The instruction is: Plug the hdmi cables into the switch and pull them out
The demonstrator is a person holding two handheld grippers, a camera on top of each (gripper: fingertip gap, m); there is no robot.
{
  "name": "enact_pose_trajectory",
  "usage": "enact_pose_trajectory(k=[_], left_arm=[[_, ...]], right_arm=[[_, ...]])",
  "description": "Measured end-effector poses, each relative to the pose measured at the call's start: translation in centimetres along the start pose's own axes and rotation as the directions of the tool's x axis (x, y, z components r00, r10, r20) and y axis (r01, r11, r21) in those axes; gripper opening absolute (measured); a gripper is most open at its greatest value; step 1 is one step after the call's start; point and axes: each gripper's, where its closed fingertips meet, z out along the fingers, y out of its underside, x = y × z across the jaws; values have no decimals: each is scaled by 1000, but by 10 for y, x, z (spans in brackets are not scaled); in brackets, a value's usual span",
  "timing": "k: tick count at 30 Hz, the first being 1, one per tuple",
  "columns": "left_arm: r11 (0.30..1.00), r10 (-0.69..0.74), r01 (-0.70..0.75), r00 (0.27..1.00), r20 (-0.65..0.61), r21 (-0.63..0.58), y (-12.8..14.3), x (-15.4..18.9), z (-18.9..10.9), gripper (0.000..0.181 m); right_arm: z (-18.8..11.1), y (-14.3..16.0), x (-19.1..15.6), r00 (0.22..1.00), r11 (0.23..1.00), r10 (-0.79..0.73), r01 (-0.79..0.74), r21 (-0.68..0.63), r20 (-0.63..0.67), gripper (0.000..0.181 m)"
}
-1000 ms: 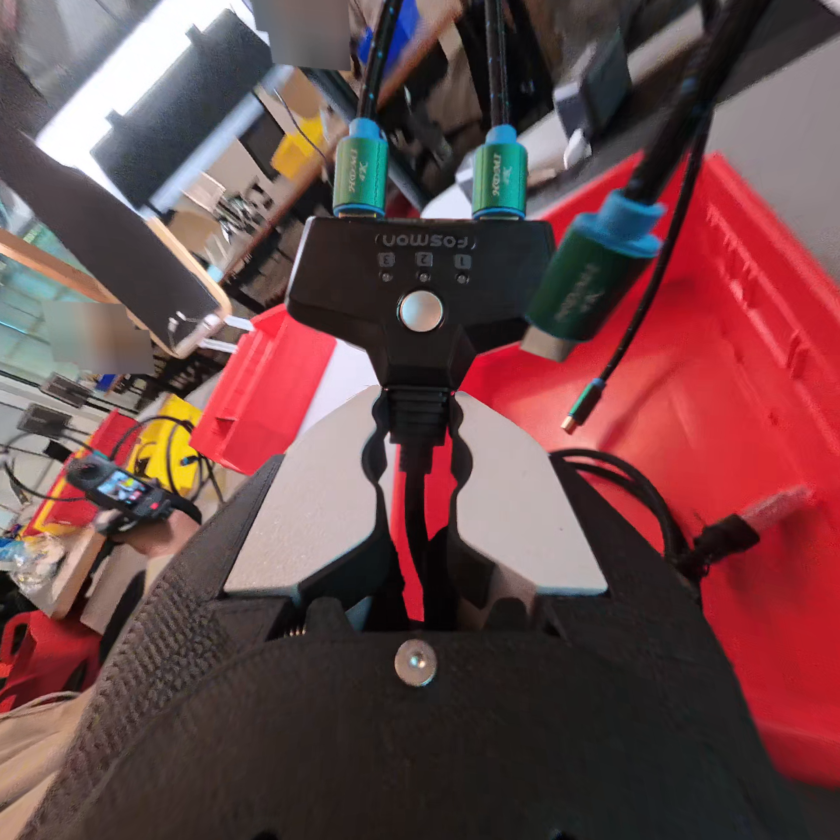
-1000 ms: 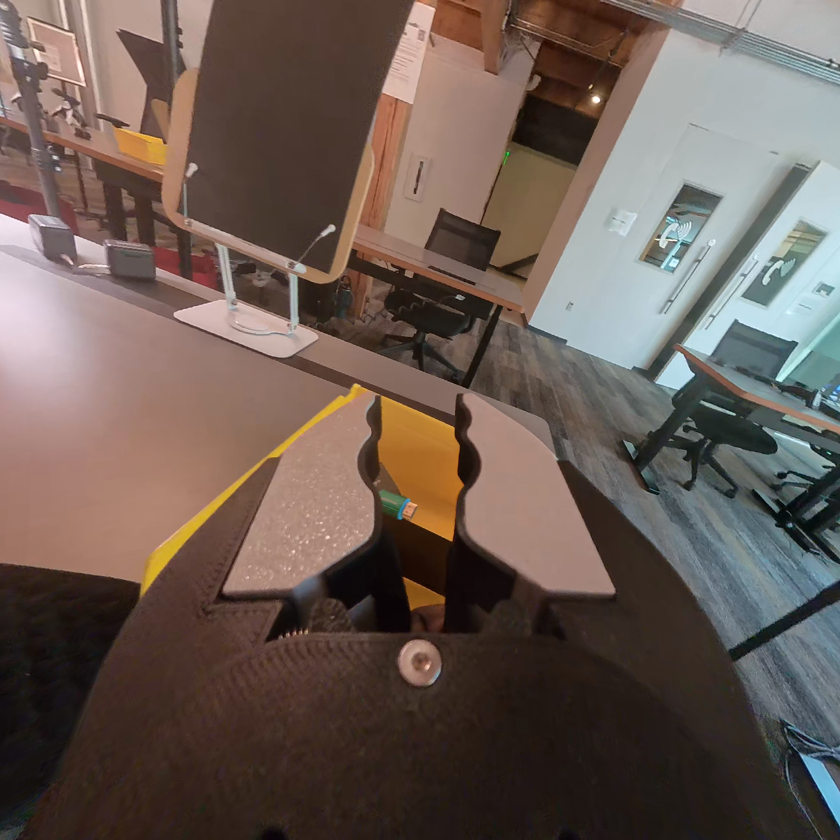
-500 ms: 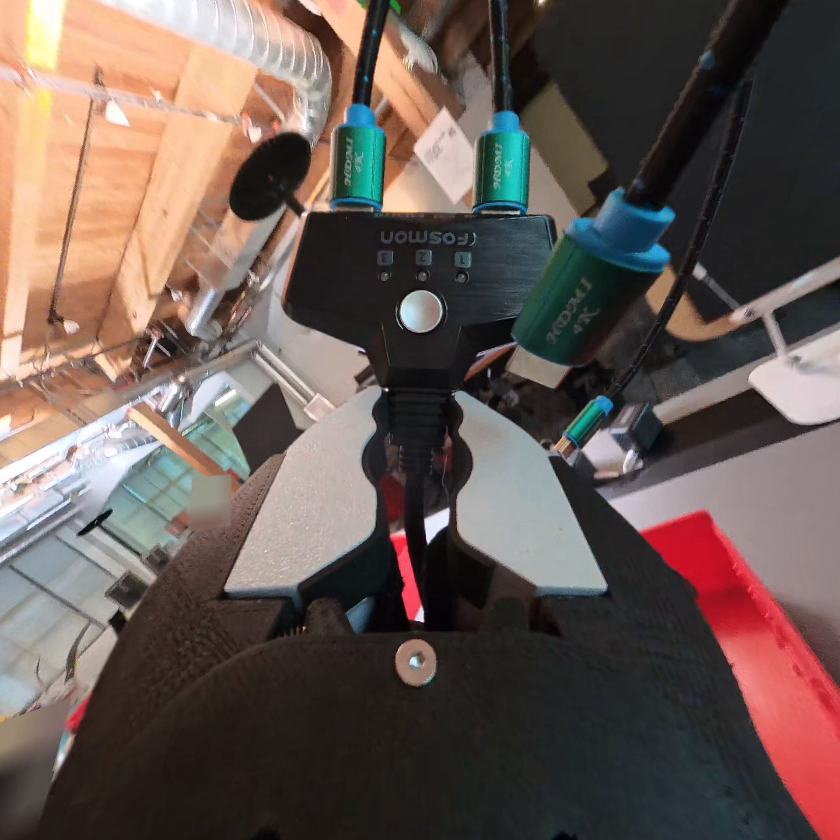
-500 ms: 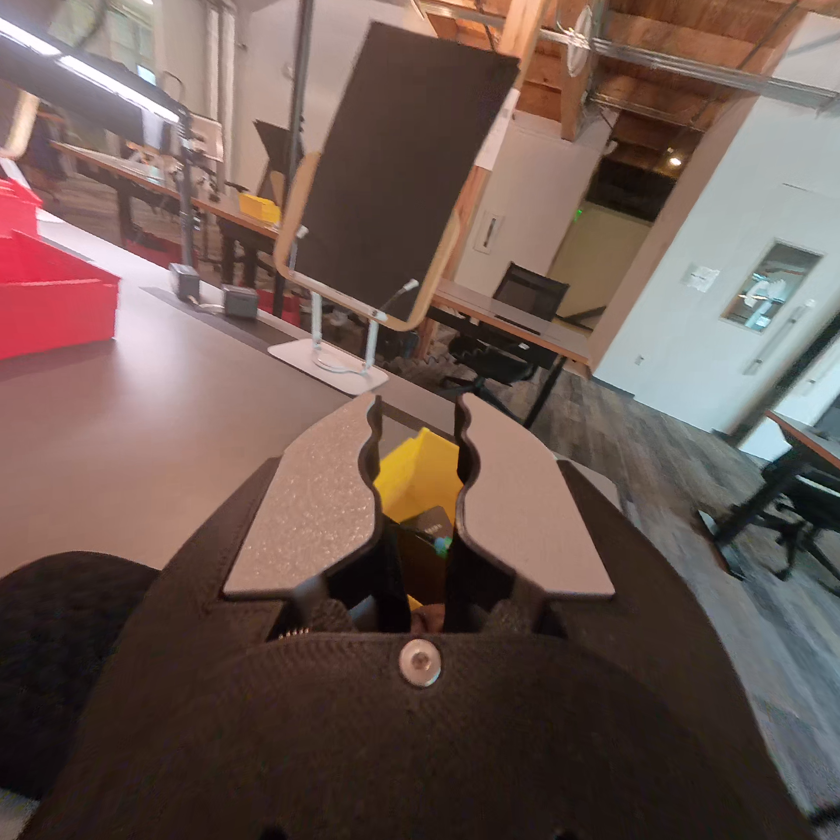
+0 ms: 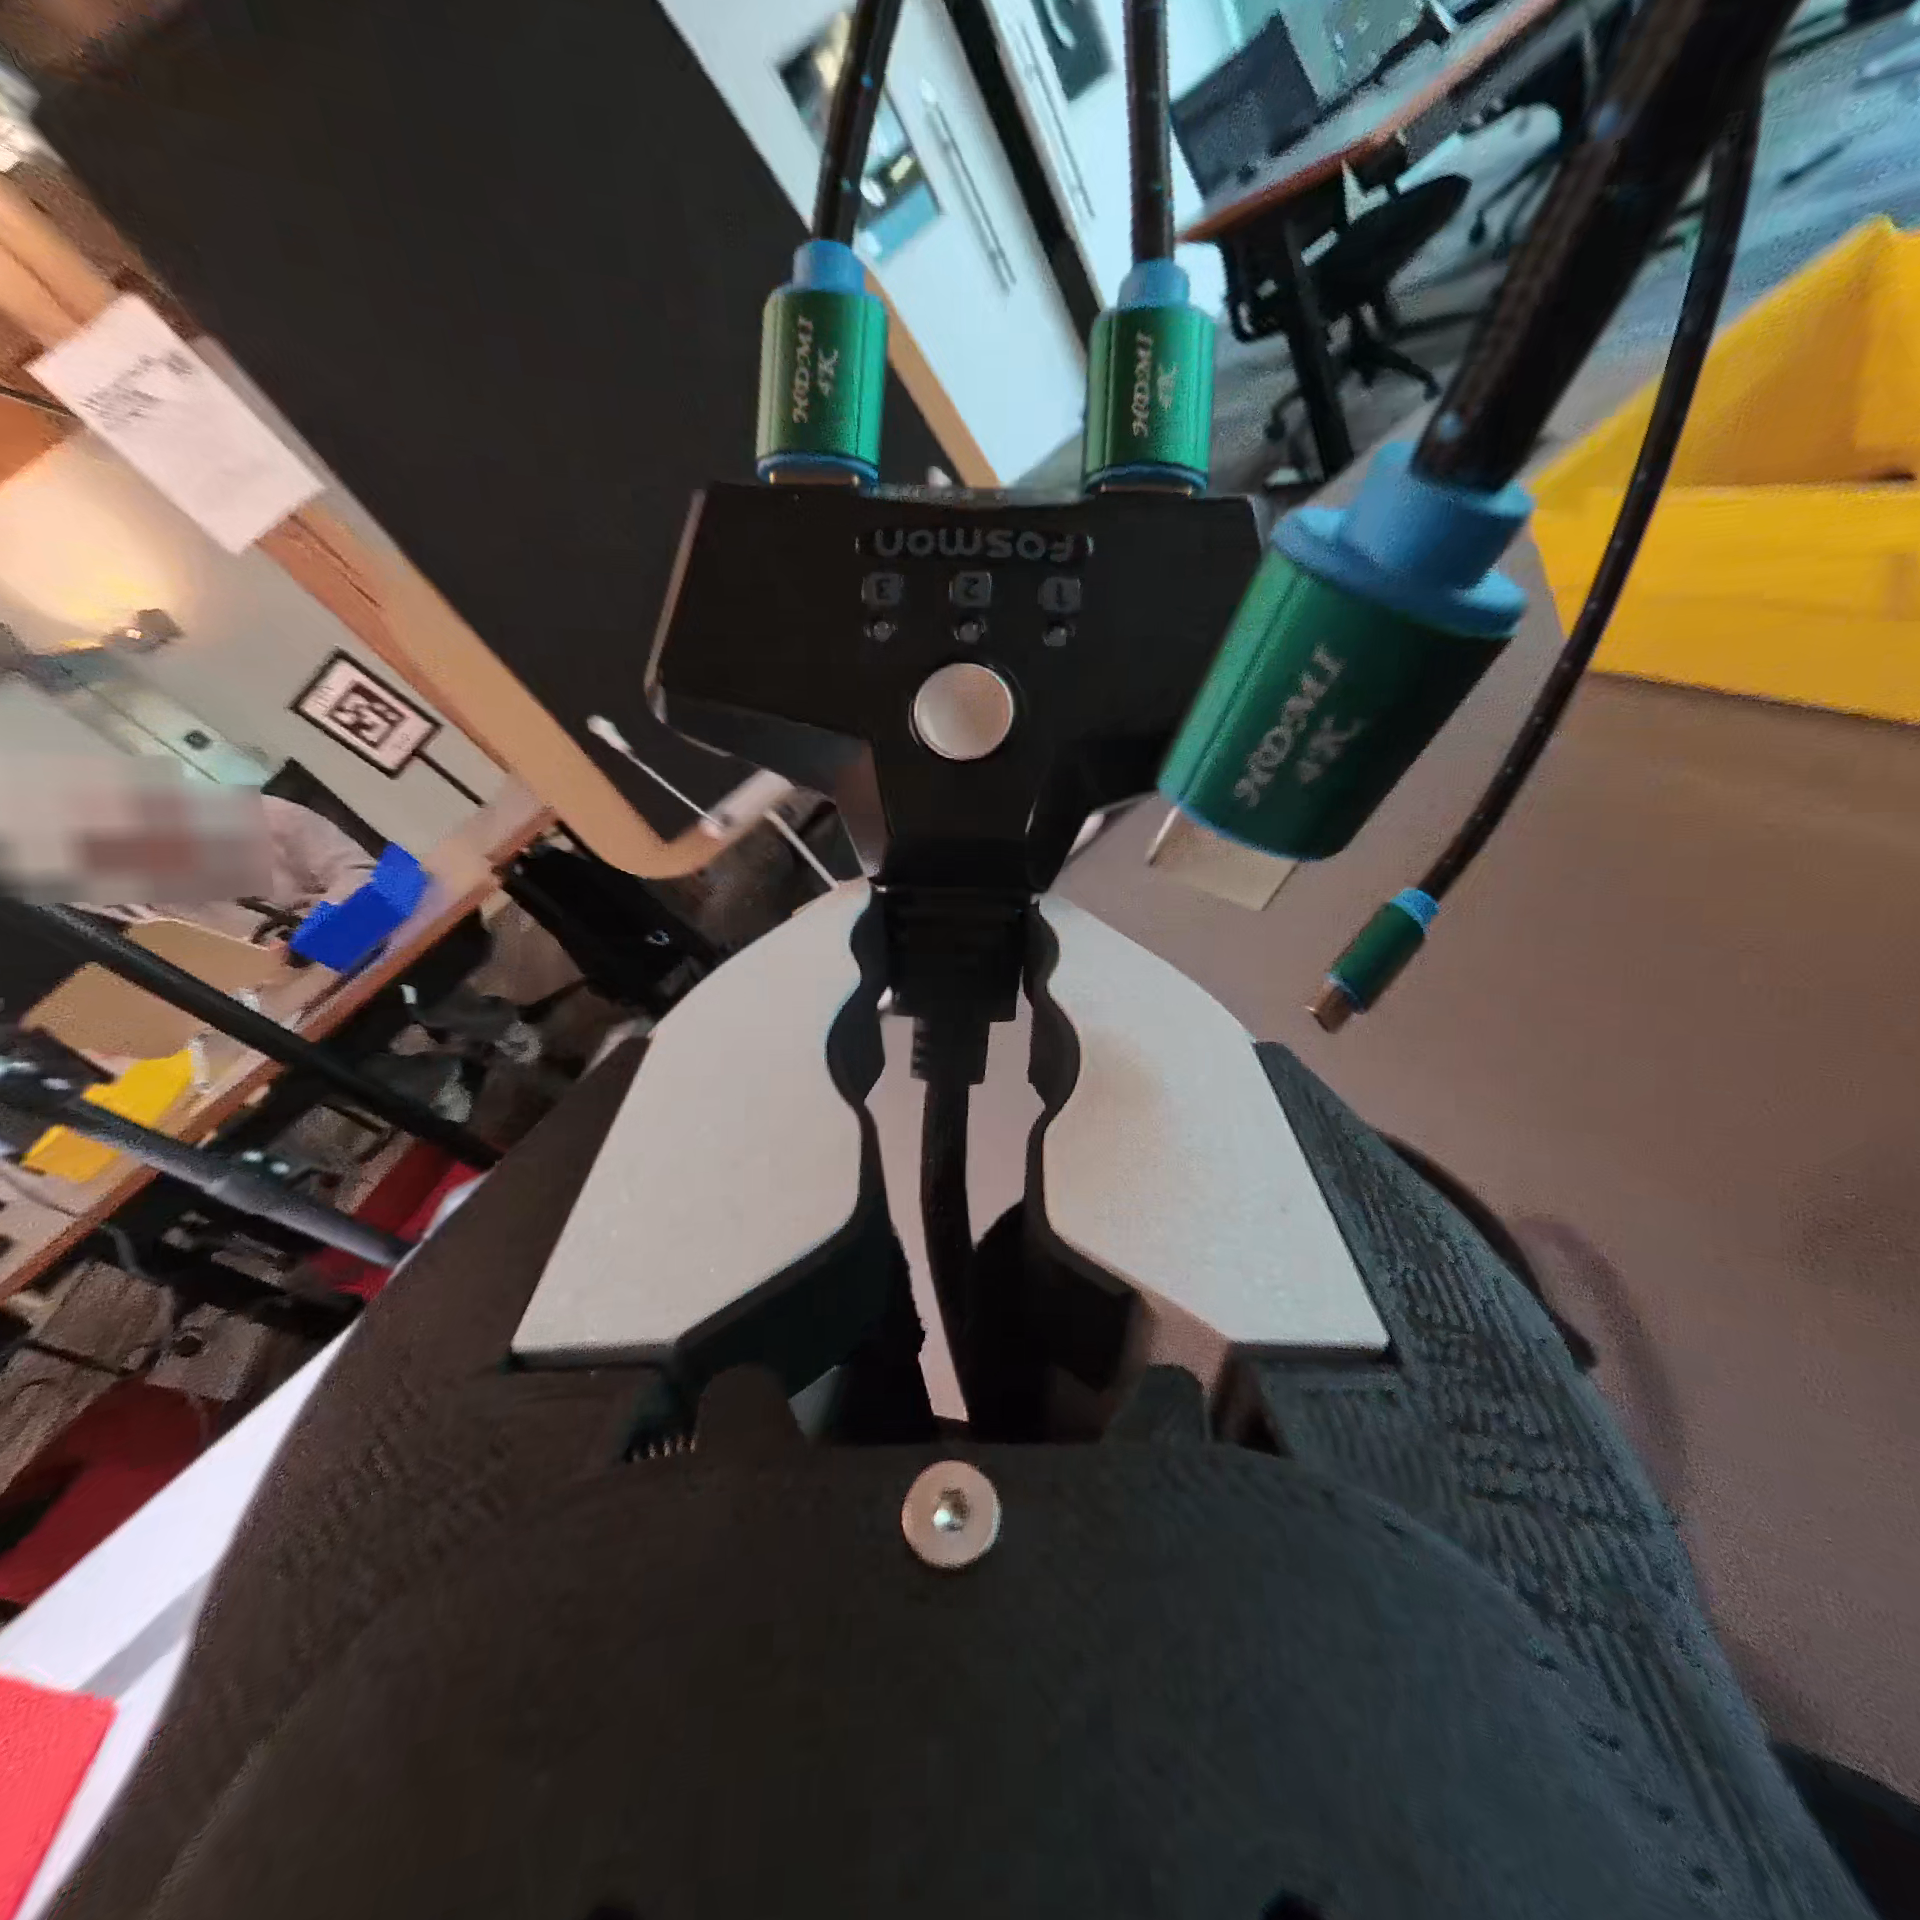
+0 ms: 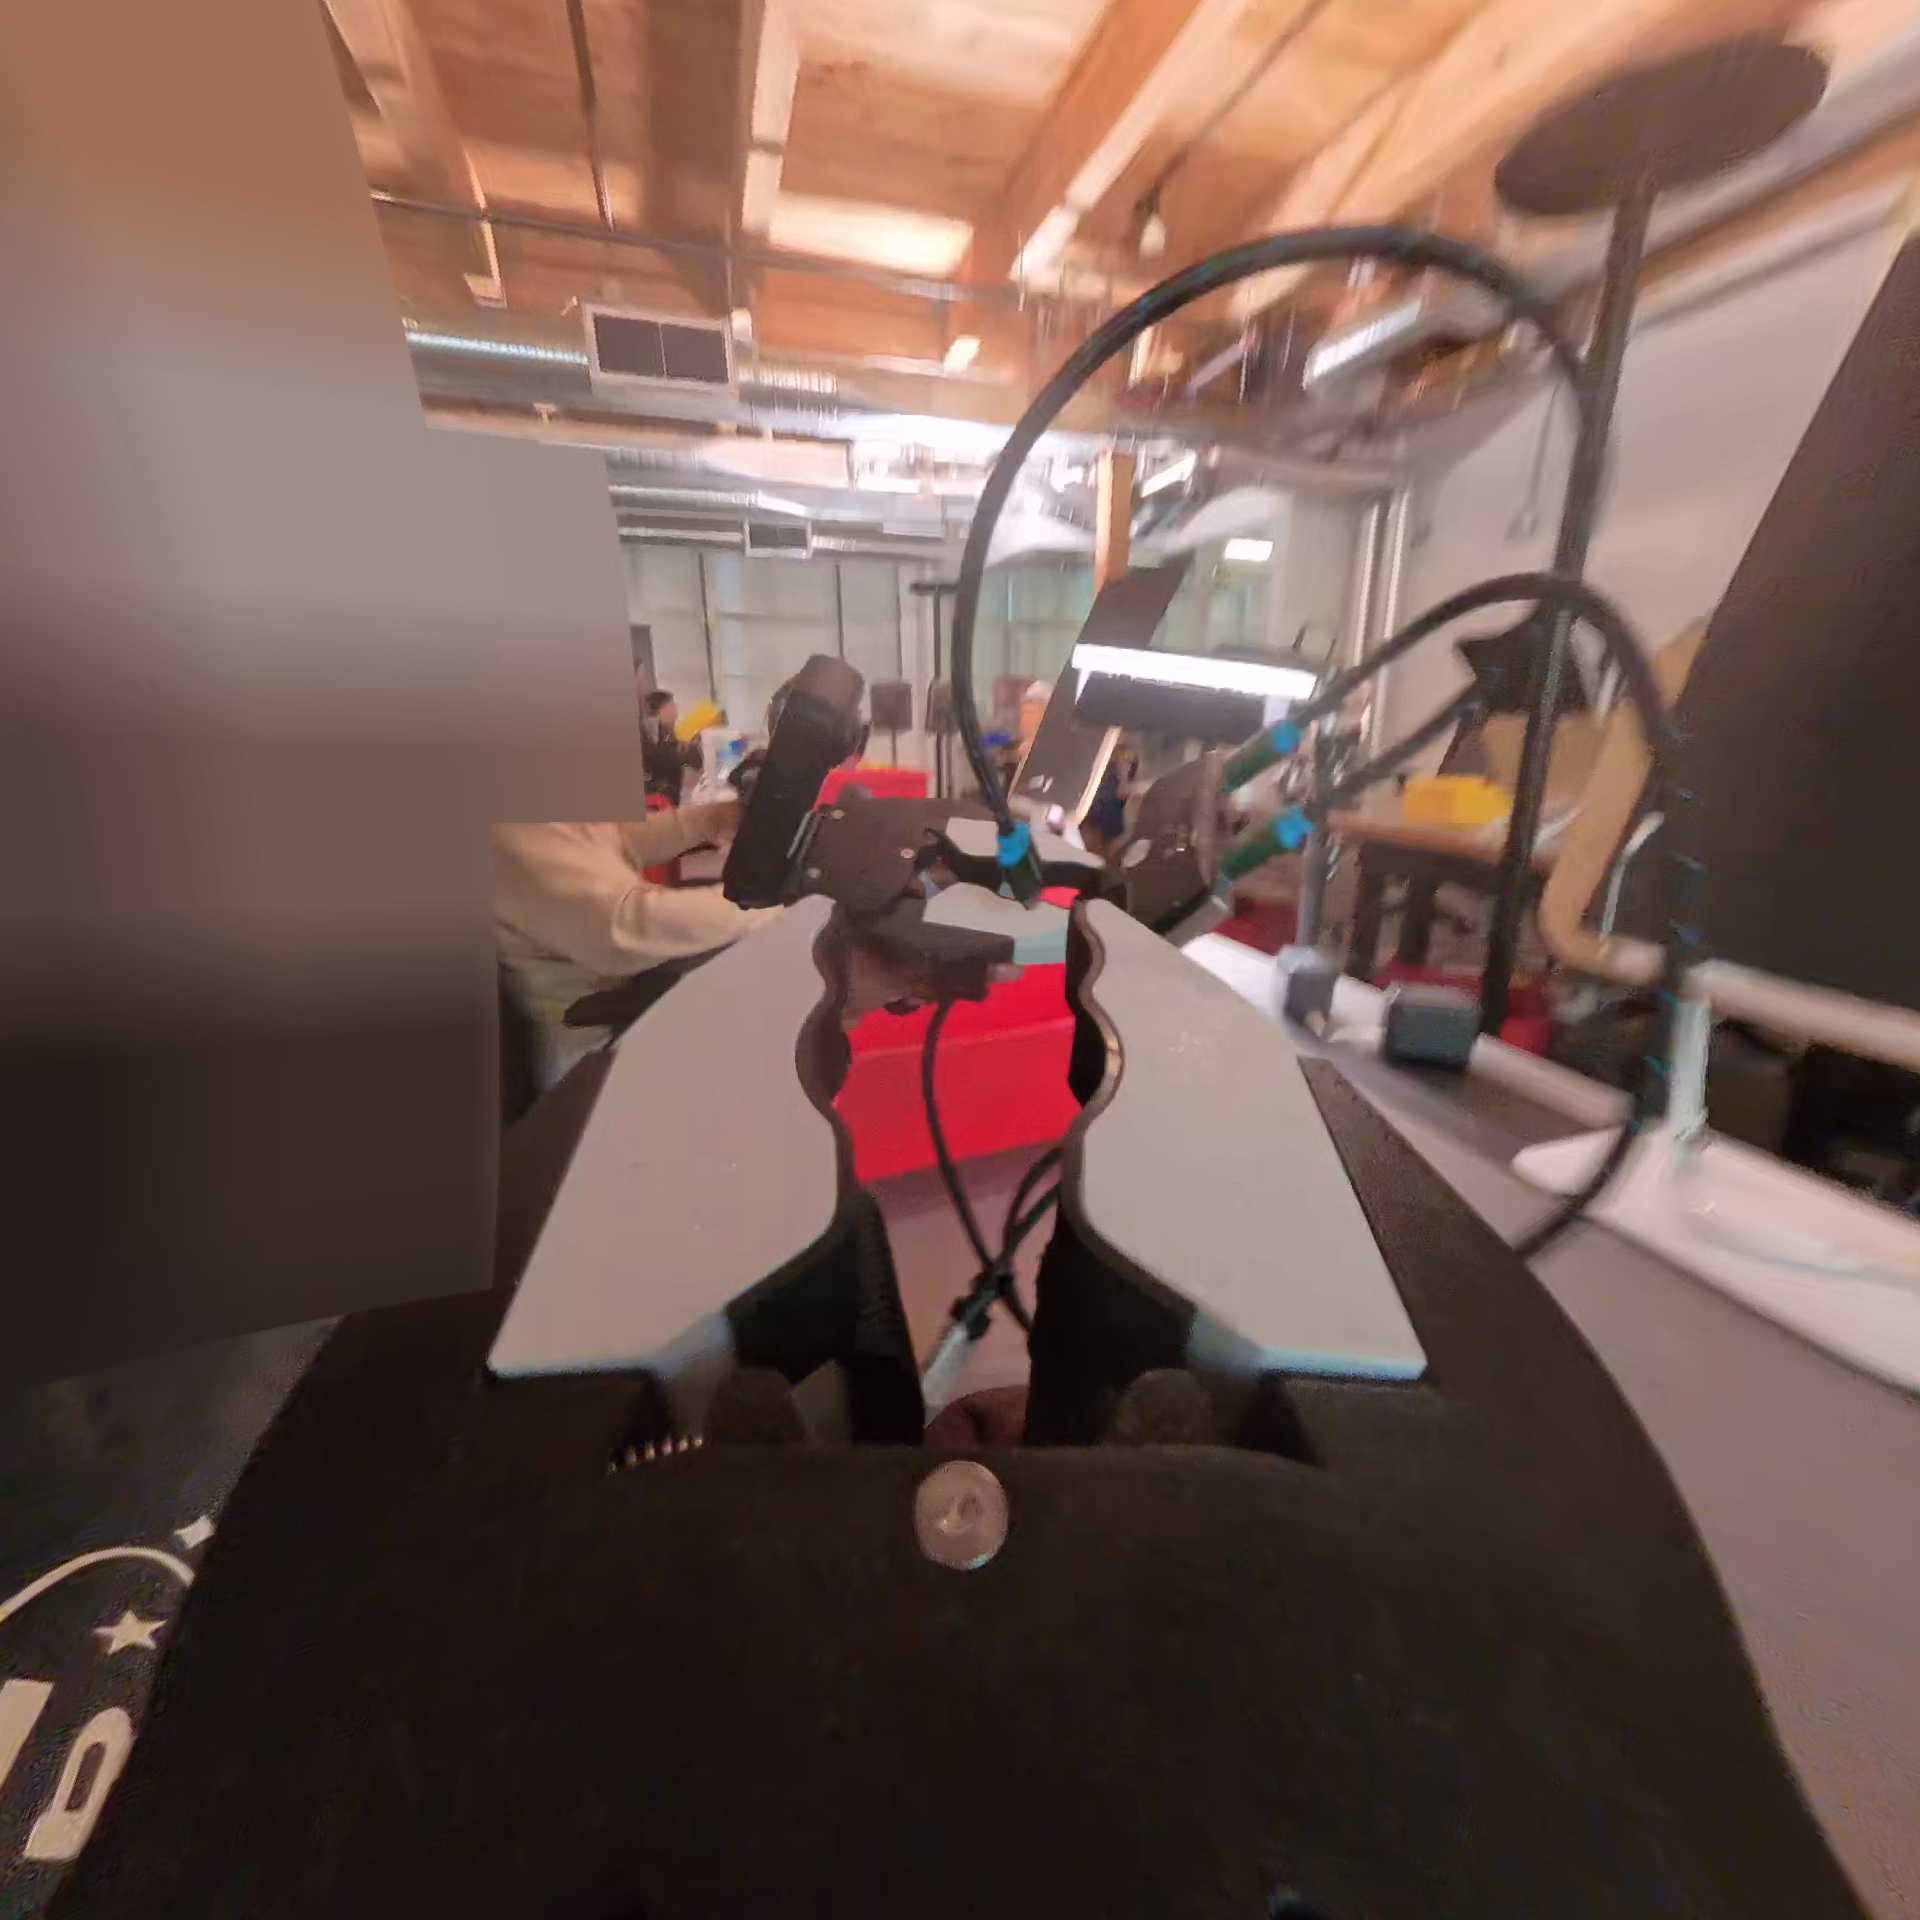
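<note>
Left gripper point(image 5: 961, 940) stays clenched on the black three-port switch's point(image 5: 961, 623) tail; right gripper point(image 6: 951, 935), jaws parted and empty, has swung round towards the loose green-sleeved plug point(image 5: 1335, 707).

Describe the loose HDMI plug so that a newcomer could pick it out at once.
Find the black switch box clamped at its neck in the left gripper. Two green plugs stand seated in its far edge. The loose plug hangs beside the box's right end, tilted, with its metal tip bare; the thin small-tipped cable farther right is a different one.
</note>
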Motion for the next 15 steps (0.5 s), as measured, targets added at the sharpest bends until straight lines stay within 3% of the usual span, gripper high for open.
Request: enact_pose_trajectory(k=[4, 8, 12, 15], left_arm=[[997, 42, -46, 996, -75, -57, 37, 43, 10, 24], [1000, 3, -7, 980, -197, -17, 51, 71, 10, 24], [999, 2, 12, 950, -313, 41, 54, 97, 2, 24], [998, 57, -43, 939, -338, 49, 61, 108, -2, 24]], right_arm=[[28, 60, 25, 992, 976, 111, -120, -181, -59, 50], [44, 129, 55, 956, 900, 249, -287, -329, -153, 54], [62, 147, 52, 883, 856, 468, -466, -224, -50, 55], [62, 160, 52, 874, 843, 481, -482, -239, -68, 40]])
